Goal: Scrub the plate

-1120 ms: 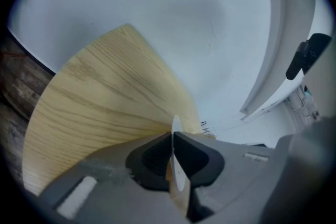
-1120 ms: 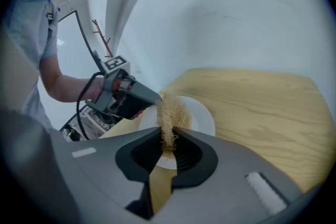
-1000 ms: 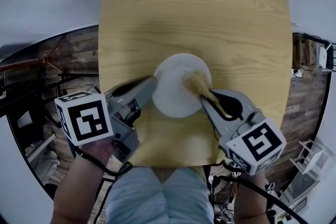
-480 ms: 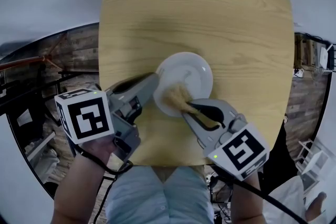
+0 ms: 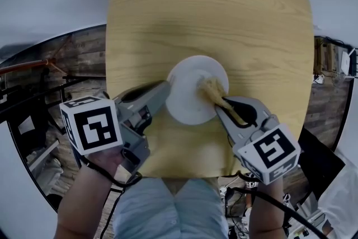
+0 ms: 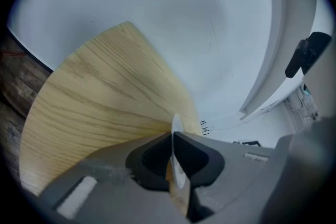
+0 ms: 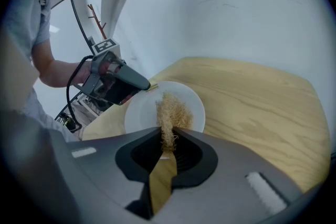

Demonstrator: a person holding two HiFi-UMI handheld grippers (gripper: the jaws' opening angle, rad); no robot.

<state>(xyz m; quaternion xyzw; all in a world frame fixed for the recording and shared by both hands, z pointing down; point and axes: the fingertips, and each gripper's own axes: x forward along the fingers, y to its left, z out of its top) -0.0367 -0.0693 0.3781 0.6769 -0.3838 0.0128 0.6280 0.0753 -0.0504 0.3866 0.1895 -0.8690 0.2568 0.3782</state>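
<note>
A white plate (image 5: 190,99) lies on the wooden table (image 5: 224,19), near its front edge. My left gripper (image 5: 166,88) is shut on the plate's left rim; in the left gripper view the thin white rim (image 6: 176,126) stands edge-on between the jaws. My right gripper (image 5: 219,103) is shut on a tan fibre scrubber (image 5: 211,88), whose bristly head rests on the right part of the plate. In the right gripper view the scrubber (image 7: 171,114) spreads over the plate (image 7: 142,113), with the left gripper (image 7: 147,84) at the plate's far rim.
The table's front edge (image 5: 184,173) runs just before my body. White walls surround the table. A dark wooden floor (image 5: 72,70) with cables shows to the left, and shelving and clutter (image 5: 330,64) to the right.
The right gripper has swept the scrubber from the plate's right part to its lower left and back to the right. The left gripper has kept its hold on the rim.
</note>
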